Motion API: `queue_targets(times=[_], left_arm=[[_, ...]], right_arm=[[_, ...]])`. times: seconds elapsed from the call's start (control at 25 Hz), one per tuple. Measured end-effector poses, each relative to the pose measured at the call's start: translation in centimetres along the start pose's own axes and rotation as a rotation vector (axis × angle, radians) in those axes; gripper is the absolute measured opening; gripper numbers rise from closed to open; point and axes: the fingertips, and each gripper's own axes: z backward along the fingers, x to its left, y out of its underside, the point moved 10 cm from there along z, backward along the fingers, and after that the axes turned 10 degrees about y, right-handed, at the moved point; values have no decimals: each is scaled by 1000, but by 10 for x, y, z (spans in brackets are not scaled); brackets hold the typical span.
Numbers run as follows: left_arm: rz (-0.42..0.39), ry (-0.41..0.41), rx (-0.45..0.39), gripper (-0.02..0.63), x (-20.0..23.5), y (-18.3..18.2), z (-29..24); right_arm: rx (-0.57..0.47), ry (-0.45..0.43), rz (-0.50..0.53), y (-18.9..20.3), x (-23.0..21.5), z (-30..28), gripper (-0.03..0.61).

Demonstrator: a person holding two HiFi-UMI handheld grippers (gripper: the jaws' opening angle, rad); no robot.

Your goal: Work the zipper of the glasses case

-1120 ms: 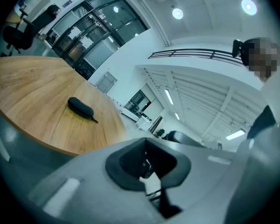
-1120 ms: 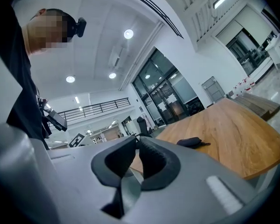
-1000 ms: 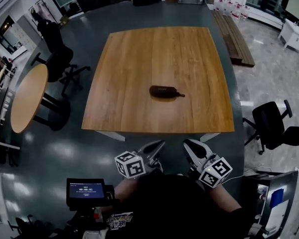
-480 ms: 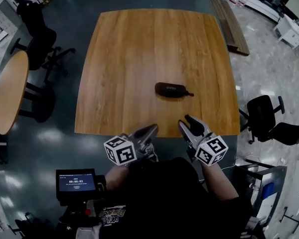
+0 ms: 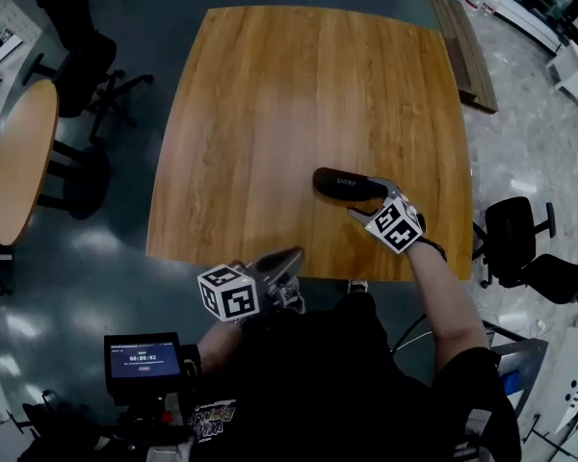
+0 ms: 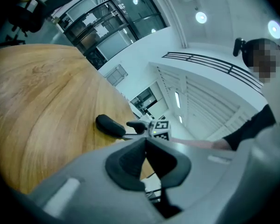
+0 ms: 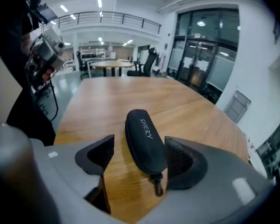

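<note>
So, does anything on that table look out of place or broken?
Nothing stands out. The glasses case lies flat and looks zipped shut on the wooden table. The jaws of the right hand-held gripper have just been opening, with the case's zipper-pull end between them, not gripped.

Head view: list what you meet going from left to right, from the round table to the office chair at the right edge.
round table → small screen → left gripper → glasses case → black office chair
</note>
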Motion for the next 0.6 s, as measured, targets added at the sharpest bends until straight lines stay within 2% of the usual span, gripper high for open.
queue_targets(times=[0.16, 0.4, 0.52, 0.6], left_arm=[[13, -13, 12, 2, -5, 0, -10], [54, -129, -79, 2, -11, 3, -8], [59, -149, -93, 2, -7, -2, -14], [27, -169, -75, 2, -4, -7, -17]], right_arm=[[86, -130, 151, 0, -17, -38, 371], [137, -298, 262, 2, -15, -68, 388], [107, -312, 323, 1, -11, -73, 351], [35, -292, 387, -5, -10, -65, 345]])
